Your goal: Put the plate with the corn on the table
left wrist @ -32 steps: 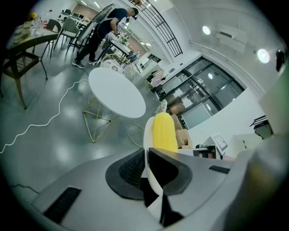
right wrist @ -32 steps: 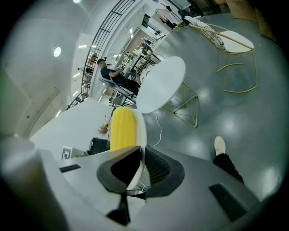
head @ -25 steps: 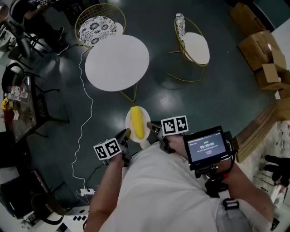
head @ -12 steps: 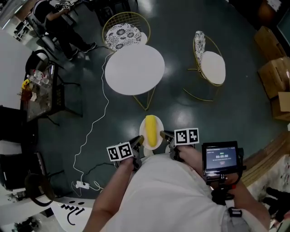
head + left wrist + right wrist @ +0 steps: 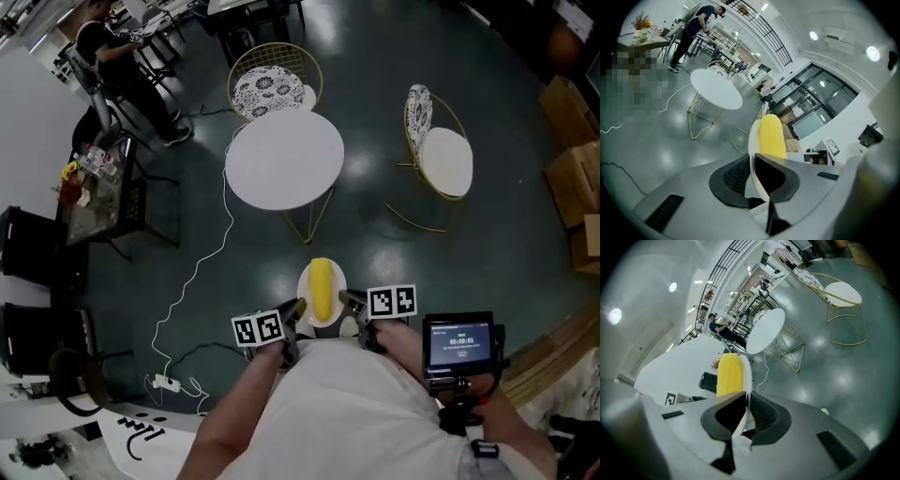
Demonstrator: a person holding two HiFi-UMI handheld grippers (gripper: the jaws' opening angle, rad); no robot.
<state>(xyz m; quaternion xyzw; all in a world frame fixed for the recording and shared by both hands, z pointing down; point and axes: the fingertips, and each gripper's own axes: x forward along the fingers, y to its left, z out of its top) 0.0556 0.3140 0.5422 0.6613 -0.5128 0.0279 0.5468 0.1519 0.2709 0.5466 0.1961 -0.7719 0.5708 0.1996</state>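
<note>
The plate (image 5: pixel 306 281) is gripped at its rim from both sides: the left gripper (image 5: pixel 752 173) is clamped on the left edge and the right gripper (image 5: pixel 746 411) on the right edge. The plate is held in the air just in front of the person's torso. The corn (image 5: pixel 322 289) is laid lengthwise on it. Well ahead, the round white table (image 5: pixel 284 159) is located, with a patterned chair (image 5: pixel 274 80) behind it and a white-seated chair (image 5: pixel 441 155) to its right.

Left claw (image 5: pixel 296 309) and right claw (image 5: pixel 347 302) side by side before torso, each clamped on plate (image 5: pixel 305 284) rim
</note>
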